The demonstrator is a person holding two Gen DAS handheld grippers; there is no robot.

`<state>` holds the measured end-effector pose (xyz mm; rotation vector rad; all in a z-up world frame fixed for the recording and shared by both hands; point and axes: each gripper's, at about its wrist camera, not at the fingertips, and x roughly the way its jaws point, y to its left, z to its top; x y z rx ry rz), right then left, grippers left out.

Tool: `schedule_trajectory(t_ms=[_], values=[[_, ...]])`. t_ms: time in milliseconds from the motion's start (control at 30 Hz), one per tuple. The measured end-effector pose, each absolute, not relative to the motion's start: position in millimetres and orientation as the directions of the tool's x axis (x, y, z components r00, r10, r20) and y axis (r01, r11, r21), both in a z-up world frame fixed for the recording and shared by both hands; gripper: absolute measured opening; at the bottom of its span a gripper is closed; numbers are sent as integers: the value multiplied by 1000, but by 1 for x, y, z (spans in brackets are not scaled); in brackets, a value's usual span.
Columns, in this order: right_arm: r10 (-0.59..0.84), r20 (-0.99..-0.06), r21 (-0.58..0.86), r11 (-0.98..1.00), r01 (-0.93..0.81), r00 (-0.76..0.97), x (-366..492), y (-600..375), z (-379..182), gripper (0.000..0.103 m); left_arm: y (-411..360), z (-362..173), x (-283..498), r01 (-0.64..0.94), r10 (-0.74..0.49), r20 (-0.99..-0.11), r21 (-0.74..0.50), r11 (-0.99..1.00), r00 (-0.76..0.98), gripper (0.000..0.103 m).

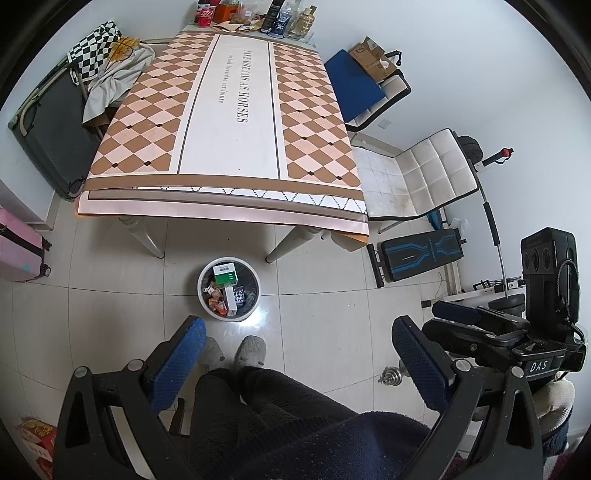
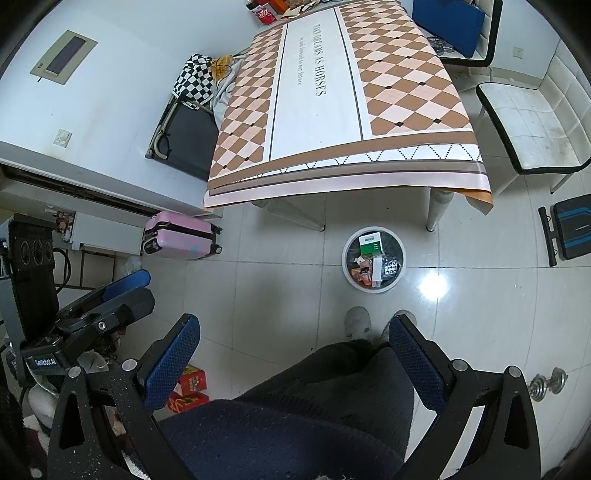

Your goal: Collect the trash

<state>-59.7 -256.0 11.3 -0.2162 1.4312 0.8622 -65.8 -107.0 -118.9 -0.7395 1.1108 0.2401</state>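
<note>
Several pieces of trash already lie in the round white bin (image 1: 229, 288), which stands on the tiled floor just in front of the table's near edge: a green-and-white box (image 1: 225, 275), a blister pack (image 1: 240, 294), a slim white carton and some orange wrappers can be made out. The left gripper (image 1: 295, 354) and the right gripper (image 2: 293, 349) both hang above the person's lap with their blue-padded jaws spread wide and nothing between them, so no item is being carried at this moment. The near and middle stretch of the checked tablecloth (image 1: 229, 110) shows nothing lying on it, and no loose litter is visible on the floor tiles around the bin. At the far end of the table stands a cluster of things, among them a red can (image 1: 205, 15), bottles (image 1: 291, 18) and what looks like brown paper; whether any of these count as trash cannot be told. By that reading the task seems largely done, with the far-end clutter the only likely remainder.
</note>
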Motion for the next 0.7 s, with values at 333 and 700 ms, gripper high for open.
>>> schedule_trajectory(t_ms=[333,700], values=[[387,-917,357,690,-629,-96,-61,-254,12,103,-103,-120,-67,-530,-181,-879,-418,738,441,103],[377,-919,361,695,-622,-112,-65,-247,8,103,-103,-125,-68,-535,-187,-882,-417,735,432,103]])
